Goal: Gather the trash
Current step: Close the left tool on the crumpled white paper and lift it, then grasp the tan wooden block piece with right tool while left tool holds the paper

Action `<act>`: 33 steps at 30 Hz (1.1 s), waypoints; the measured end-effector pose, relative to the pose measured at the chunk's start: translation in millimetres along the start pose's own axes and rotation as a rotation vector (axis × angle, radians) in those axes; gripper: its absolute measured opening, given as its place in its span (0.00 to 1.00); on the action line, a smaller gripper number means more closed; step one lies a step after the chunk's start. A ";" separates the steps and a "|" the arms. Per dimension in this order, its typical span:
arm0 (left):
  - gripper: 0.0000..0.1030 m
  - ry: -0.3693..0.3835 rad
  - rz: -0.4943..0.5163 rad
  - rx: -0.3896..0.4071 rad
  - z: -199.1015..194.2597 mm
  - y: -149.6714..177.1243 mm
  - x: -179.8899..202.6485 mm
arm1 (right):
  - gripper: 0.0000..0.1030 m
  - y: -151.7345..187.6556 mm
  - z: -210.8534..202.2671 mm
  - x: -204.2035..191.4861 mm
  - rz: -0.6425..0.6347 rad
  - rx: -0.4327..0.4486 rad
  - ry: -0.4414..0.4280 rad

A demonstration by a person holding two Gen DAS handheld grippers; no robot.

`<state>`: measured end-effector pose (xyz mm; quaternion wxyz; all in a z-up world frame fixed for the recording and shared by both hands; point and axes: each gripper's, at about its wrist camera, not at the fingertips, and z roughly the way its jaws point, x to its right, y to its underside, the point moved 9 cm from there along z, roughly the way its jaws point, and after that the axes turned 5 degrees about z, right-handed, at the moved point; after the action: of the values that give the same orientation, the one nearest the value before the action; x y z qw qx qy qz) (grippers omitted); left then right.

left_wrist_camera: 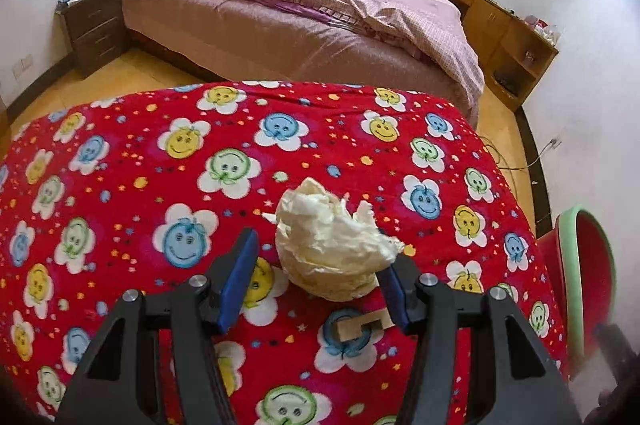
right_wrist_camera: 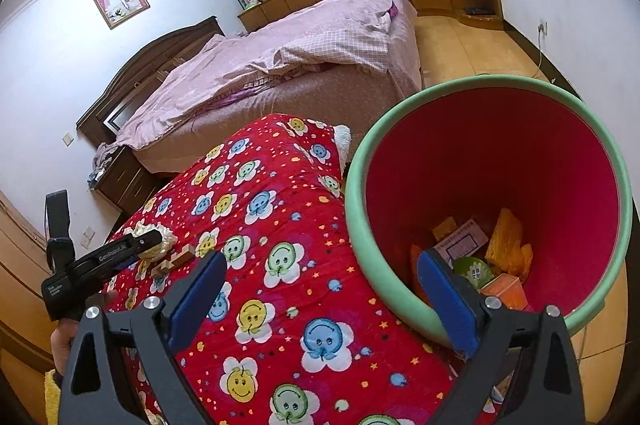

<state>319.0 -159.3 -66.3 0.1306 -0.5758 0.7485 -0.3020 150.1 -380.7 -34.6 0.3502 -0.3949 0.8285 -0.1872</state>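
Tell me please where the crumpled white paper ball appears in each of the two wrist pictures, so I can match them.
Left wrist view: the crumpled paper ball lies just below centre on the red blanket, between the left gripper fingers.
Right wrist view: the ball sits small at the left edge, partly hidden behind the left gripper.
Shared landmark: the small wooden block beside the ball.

The left gripper (left_wrist_camera: 316, 281) tilts downward, its blue pads set partly apart. The right gripper (right_wrist_camera: 320, 299) also tilts down, jaws spread wide and empty. A hand (right_wrist_camera: 60, 343) shows at eight o'clock in the right wrist view.
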 end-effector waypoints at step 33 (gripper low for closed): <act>0.28 -0.124 -0.184 0.178 -95.1 41.4 -108.9 | 1.00 22.2 7.9 -92.6 -0.190 -0.044 -0.050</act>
<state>267.9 -21.8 -33.3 0.1988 -0.6456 0.6534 -0.3417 185.3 -294.5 -13.0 0.3425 -0.4837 0.7824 -0.1914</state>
